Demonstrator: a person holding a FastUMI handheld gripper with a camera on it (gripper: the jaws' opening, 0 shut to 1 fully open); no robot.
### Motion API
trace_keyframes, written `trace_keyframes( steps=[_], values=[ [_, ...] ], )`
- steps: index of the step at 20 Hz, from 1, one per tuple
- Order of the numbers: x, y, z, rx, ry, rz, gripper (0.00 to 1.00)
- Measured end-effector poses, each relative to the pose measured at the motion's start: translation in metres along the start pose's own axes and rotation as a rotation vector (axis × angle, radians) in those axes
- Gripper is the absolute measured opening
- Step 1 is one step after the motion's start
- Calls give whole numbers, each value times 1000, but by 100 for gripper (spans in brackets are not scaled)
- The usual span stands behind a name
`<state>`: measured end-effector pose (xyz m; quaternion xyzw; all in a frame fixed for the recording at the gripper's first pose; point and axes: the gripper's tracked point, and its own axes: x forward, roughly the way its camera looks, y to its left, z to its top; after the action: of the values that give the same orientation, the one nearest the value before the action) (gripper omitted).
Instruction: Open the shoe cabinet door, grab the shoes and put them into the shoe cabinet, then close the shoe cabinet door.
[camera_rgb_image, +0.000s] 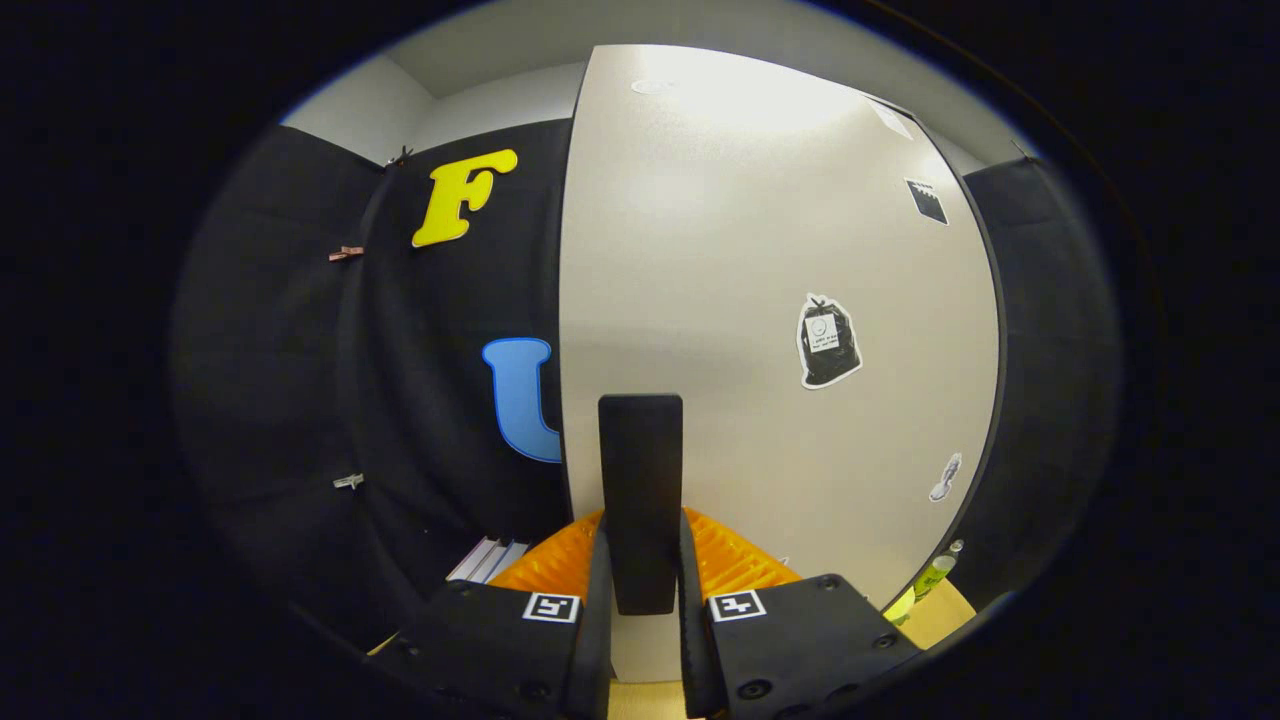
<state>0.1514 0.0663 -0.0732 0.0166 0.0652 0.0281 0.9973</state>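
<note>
Where the gripper view looks forward along the tool, the entries run as follows.

1. Door (720, 250): pale, matt cabinet panel taking up the centre and right of the frame, from the top of the view down to the fingers. Its left edge runs nearly straight up the middle of the frame; its right edge curves down the right side. A bright patch of light falls on its upper part.

2. Handle (640, 460): dark, upright bar on the door, close to its left edge, at lower centre of the frame. Its lower half sits between the fingers.

3. Fingers (597, 610): two, at bottom centre, closed on the handle, one pressing each side of the bar. Ribbed pads fan out to either side behind them. A square marker (552, 607) sits on the left body block and another on the right.

4. Stickers on the door, all right of the handle: a dark bag-shaped sticker (828, 342) at mid-height; a small dark square (926, 201) above it toward the upper right; a small pale shape (945, 477) lower down, near the door's right edge.

5. Cloth wall (300, 350): black, left of the door, with two small clips (346, 253) on it, one in the upper left and one lower down. More black cloth shows beyond the door's right edge.

6. Bottle (935, 575): yellow-green, lower right, just below the door's bottom corner, on a tan surface; whether floor or counter cannot be told.

7. Pale flat stack (488, 560): lower left, beside the left finger; what it is cannot be told.
</note>
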Motion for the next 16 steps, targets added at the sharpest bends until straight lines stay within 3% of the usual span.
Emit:
trace_keyframes(
  steps=[16],
  values=[
    [-94,-34,-1,-9,16,116,32]
  ],
)
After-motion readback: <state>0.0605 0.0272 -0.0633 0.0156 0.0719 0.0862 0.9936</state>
